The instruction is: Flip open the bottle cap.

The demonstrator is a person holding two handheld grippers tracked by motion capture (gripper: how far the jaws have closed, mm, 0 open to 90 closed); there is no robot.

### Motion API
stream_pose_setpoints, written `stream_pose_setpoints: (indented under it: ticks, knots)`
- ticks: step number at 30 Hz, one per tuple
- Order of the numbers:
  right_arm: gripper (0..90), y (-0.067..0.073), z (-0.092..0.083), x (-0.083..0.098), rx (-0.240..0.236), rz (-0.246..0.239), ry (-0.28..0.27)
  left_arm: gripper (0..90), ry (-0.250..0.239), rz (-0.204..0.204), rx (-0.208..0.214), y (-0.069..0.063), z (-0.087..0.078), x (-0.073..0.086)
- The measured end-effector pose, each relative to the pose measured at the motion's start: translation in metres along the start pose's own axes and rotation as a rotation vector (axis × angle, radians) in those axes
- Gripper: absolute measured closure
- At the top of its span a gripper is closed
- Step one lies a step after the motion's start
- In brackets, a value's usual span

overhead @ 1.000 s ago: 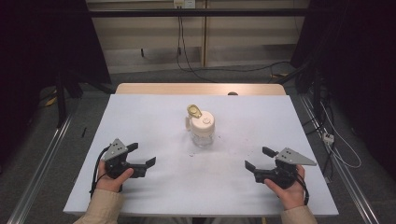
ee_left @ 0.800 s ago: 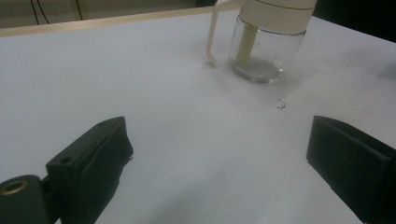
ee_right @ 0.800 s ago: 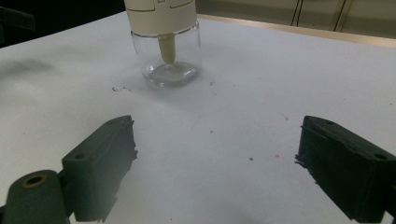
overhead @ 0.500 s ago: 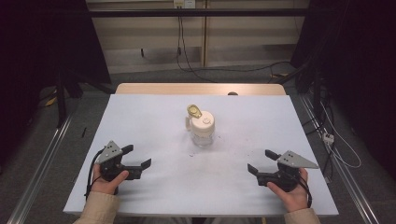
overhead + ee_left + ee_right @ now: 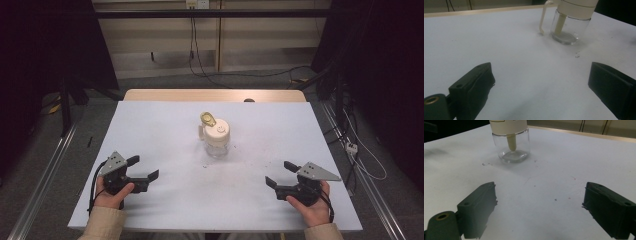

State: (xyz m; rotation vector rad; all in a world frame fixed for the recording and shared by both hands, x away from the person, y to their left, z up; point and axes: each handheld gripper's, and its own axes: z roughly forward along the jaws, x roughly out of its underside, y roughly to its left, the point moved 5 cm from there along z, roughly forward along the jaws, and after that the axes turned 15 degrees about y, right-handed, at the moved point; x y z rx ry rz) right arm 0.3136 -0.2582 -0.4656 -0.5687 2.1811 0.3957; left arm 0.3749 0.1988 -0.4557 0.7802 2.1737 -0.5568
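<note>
**Both grippers wide apart, low at the near edge, jar untouched mid-table**

I have the left gripper (image 5: 141, 168) sitting low over the near left part of the table (image 5: 165, 125), its jaws spread wide with nothing between them. In the left gripper view the two black jaws rise from the bottom corners with bare white tabletop in the gap. The left hand (image 5: 112, 192) wraps the grip from behind and below, forearm coming in from the bottom edge in a beige sleeve (image 5: 102, 226), and the jaws point forward and inward toward the table's middle. A black cable (image 5: 95, 180) loops off the gripper's outer side.

My right gripper (image 5: 281, 174) mirrors that on the near right: jaws held well apart, empty, aimed forward and inward. The right hand (image 5: 309, 204) holds it from underneath, wrist close to the table's near edge, and the grey three-cornered plate (image 5: 318, 171) on top tilts outward to the right.

Both tools are well apart from each other and from the jar (image 5: 216, 139). That glass jar stands upright near the table's centre, capped by a cream lid (image 5: 217, 131) with a gold-coloured flap (image 5: 208, 119) raised at its far left side. In the left gripper view a cream handle (image 5: 543, 17) hangs down the jar's side, and a cream tube (image 5: 511, 142) reaches down inside the glass. A few dark specks (image 5: 486, 164) lie on the table just beside the jar's base.
</note>
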Motion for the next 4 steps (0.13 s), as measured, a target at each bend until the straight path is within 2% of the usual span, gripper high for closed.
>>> stream_pose_setpoints:
  ticks: [4]
  knots:
    - [9.9,-0.0001,0.0025,0.0003,0.002,-0.005,0.010,5.7,0.005,0.006,-0.001,-0.0001,0.0013,-0.0002]
